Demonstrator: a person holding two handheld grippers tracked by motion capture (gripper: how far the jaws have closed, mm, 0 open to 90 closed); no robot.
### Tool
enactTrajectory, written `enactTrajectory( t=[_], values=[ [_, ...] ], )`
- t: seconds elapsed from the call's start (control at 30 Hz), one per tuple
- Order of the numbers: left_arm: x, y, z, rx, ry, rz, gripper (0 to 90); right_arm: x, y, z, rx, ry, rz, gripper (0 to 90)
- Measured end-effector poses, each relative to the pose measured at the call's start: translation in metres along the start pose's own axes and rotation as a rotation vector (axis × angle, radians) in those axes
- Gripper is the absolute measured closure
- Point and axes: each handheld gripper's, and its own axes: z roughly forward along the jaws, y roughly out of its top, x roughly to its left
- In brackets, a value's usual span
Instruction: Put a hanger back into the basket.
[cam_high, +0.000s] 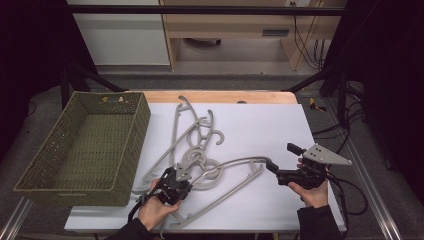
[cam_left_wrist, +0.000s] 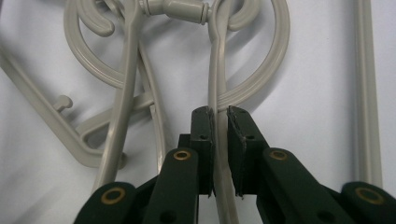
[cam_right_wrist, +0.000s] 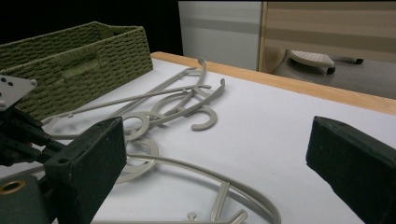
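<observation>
Several grey plastic hangers lie tangled on the white table top (cam_high: 260, 125). My left gripper (cam_high: 183, 173) sits at the near end of the pile, shut on the thin arm of the nearest hanger (cam_high: 240, 160). In the left gripper view that hanger arm (cam_left_wrist: 214, 70) runs between the pads of the left gripper (cam_left_wrist: 220, 116), which pinch it. My right gripper (cam_high: 281, 156) is held at the right end of the same hanger, open wide. In the right gripper view the right gripper (cam_right_wrist: 217, 140) has its jaws far apart, and the curved hanger arm (cam_right_wrist: 196, 170) lies on the table below them.
A green woven basket (cam_high: 135, 145) stands empty on the left side of the table, and its wall (cam_right_wrist: 84, 60) shows beyond the hangers. More hangers (cam_high: 192, 127) stretch toward the table's far wooden edge (cam_high: 225, 96). Cables trail off the right side.
</observation>
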Motion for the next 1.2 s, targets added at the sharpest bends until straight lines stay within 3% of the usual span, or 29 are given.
enactTrajectory(
  t=[0.17,0.23,0.37,0.47,0.67,0.83,1.07,1.2],
  values=[
    [0.002,0.0,0.002,-0.009,-0.024,-0.011,79.4,0.0,0.0,0.0,0.0,-0.001,-0.001,5.3],
    [0.003,0.0,0.006,-0.01,-0.062,-0.011,72.9,0.0,0.0,0.0,0.0,0.0,-0.001,5.3],
    [0.003,0.001,0.011,-0.002,-0.068,-0.001,67.1,0.0,0.0,0.0,0.0,-0.001,-0.001,5.3],
    [0.003,0.001,0.014,0.018,-0.06,0.002,68.1,0.0,0.0,0.0,-0.001,-0.001,-0.002,5.3],
    [0.005,0.001,0.014,0.036,-0.044,-0.004,78.9,0.0,0.0,0.001,0.002,0.0,-0.002,5.3],
    [0.005,0.002,0.013,0.039,-0.044,-0.016,80.1,0.0,0.0,0.001,0.003,-0.001,-0.003,5.3],
    [0.007,0.004,-0.002,-0.019,-0.015,-0.025,80.9,-0.001,0.0,-0.001,0.0,0.0,0.0,5.2],
    [0.01,0.005,-0.013,-0.055,-0.025,-0.03,81.0,-0.001,0.001,-0.003,-0.005,-0.004,0.001,5.2]
  ],
)
